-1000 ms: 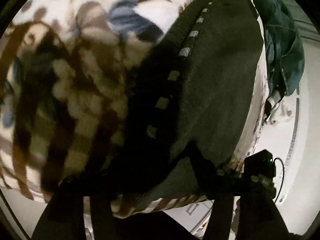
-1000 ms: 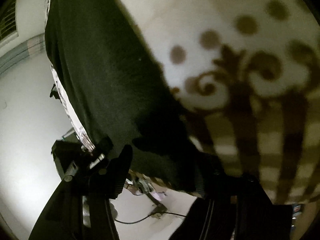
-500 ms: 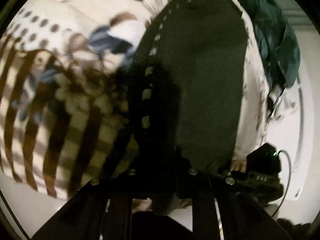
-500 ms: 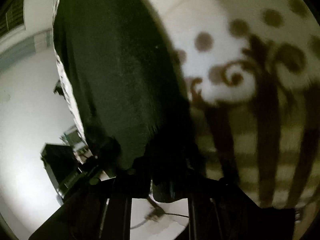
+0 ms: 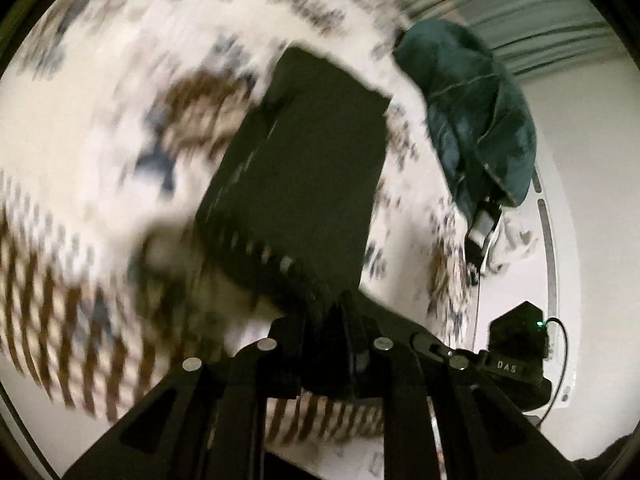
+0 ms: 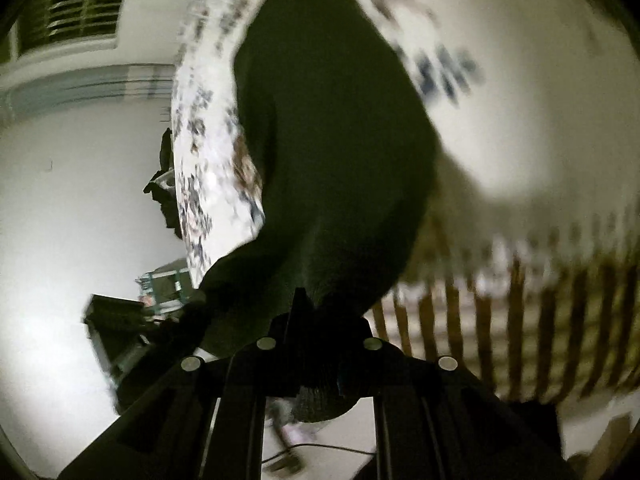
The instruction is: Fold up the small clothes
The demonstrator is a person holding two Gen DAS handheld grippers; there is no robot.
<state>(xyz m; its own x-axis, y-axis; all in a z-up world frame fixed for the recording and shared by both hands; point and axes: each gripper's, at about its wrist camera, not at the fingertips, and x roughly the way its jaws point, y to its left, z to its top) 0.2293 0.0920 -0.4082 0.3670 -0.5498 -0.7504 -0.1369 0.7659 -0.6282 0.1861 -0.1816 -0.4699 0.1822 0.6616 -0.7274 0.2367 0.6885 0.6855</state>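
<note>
A dark small garment (image 5: 304, 168) with a dashed side stripe lies on a white blanket (image 5: 100, 152) patterned in brown and blue. My left gripper (image 5: 326, 320) is shut on the garment's near edge, and the cloth rises from the blanket to its jaws. In the right wrist view the same dark garment (image 6: 332, 152) stretches up from the blanket (image 6: 520, 100), and my right gripper (image 6: 320, 332) is shut on its near corner. Both views are blurred by motion.
A heap of dark teal clothes (image 5: 476, 120) lies at the blanket's far right edge. A black device with a green light (image 5: 520, 336) sits low on the right, over the white floor (image 6: 60, 220). A window with blinds (image 6: 76, 4) is far left.
Both grippers went from open around the garment's edge to shut on it. Both then rose, lifting the near edge off the blanket, so more of the bed and room shows.
</note>
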